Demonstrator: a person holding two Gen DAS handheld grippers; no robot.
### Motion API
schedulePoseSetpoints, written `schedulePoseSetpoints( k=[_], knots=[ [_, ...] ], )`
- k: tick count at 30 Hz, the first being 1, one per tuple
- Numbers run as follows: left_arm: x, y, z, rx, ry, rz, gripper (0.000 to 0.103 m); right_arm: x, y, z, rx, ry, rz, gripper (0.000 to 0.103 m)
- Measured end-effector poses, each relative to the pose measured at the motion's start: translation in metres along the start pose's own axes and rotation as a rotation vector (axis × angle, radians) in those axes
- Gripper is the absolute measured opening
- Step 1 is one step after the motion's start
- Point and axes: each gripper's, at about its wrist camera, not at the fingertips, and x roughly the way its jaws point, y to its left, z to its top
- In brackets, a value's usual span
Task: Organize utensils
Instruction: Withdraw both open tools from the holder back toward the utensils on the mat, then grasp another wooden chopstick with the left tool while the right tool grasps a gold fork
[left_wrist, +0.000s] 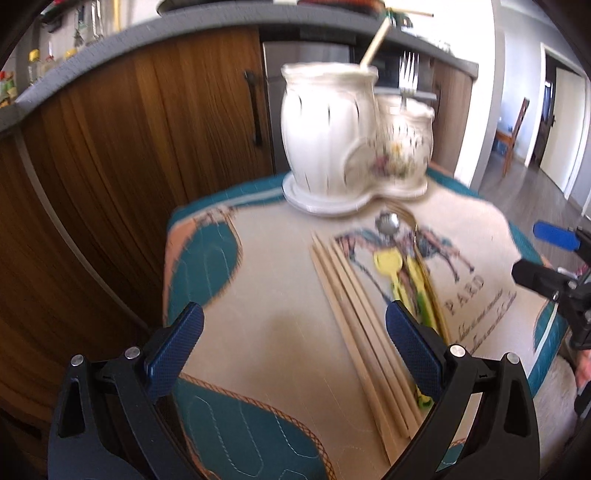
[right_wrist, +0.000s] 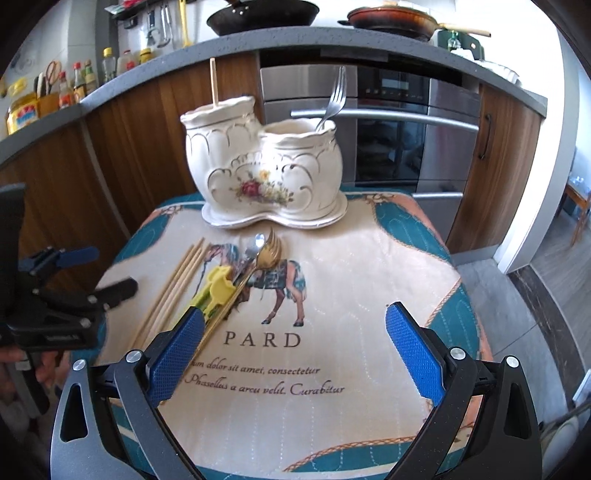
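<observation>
Currently both grippers, left gripper (left_wrist: 295, 347) and right gripper (right_wrist: 295, 347), are hovering wide and empty; approaching the chopsticks (left_wrist: 354, 302) lengthwise is advisable before loading the 2-pot ceramic holder (right_wrist: 266, 166).

Holder (right_wrist: 266, 177) at cloth's (right_wrist: 332, 295) far edge, chopsticks (right_wrist: 173, 291) left of spoons (right_wrist: 236, 280) before it

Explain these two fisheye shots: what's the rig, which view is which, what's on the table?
No robot here: a person holds a hand-held gripper in each hand, each carrying a forward-looking camera. One picture looks along the left hand-held gripper, the other along the right hand-held gripper; both stand open and hold nothing. On the printed cloth stands a white double ceramic holder, with one chopstick in one pot and a fork in the other. Loose chopsticks, yellow plastic utensils, a gold fork and a metal spoon lie before it.
</observation>
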Motion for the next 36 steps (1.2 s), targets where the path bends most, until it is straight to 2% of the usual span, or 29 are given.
schedulePoseSetpoints(
  k=[2,4,9,11,13,16,19,22,26,32,34,36],
  knots=[
    [0.008,-0.001,-0.002,0.003,0.034,-0.011,0.089,0.005,-0.001,0.001,0.016,0.012,0.007,0.096],
    [0.015,0.0,-0.003,-0.003,0.064,-0.019,0.077,0.01,-0.001,0.002,0.025,0.028,0.005,0.094],
    [0.026,-0.001,-0.006,-0.01,0.12,-0.068,0.06,0.018,0.001,0.002,0.018,0.049,0.006,0.083],
    [0.028,-0.003,-0.005,-0.004,0.122,-0.074,0.058,0.021,0.001,0.002,0.022,0.057,0.011,0.08],
    [0.03,-0.004,-0.003,-0.001,0.127,-0.077,0.049,0.025,0.0,0.005,0.028,0.065,0.01,0.073],
    [0.035,-0.004,0.001,-0.005,0.145,-0.089,0.038,0.033,0.0,0.016,0.034,0.056,0.012,0.068],
    [0.041,-0.003,0.006,-0.004,0.145,-0.082,0.031,0.045,0.002,0.031,0.048,0.058,0.029,0.061],
    [0.046,0.001,0.011,-0.021,0.152,-0.094,0.028,0.061,0.007,0.041,0.05,0.078,0.029,0.053],
    [0.052,0.009,0.019,-0.054,0.164,-0.123,0.025,0.084,0.018,0.049,0.04,0.122,0.037,0.047],
    [0.058,0.009,0.025,-0.031,0.156,-0.118,0.025,0.108,0.022,0.05,0.05,0.177,0.026,0.036],
    [0.06,0.009,0.027,-0.033,0.157,-0.121,0.025,0.112,0.02,0.049,0.065,0.19,0.034,0.022],
    [0.061,0.008,0.028,-0.023,0.158,-0.117,0.025,0.113,0.019,0.048,0.072,0.188,0.037,0.02]
  ],
)
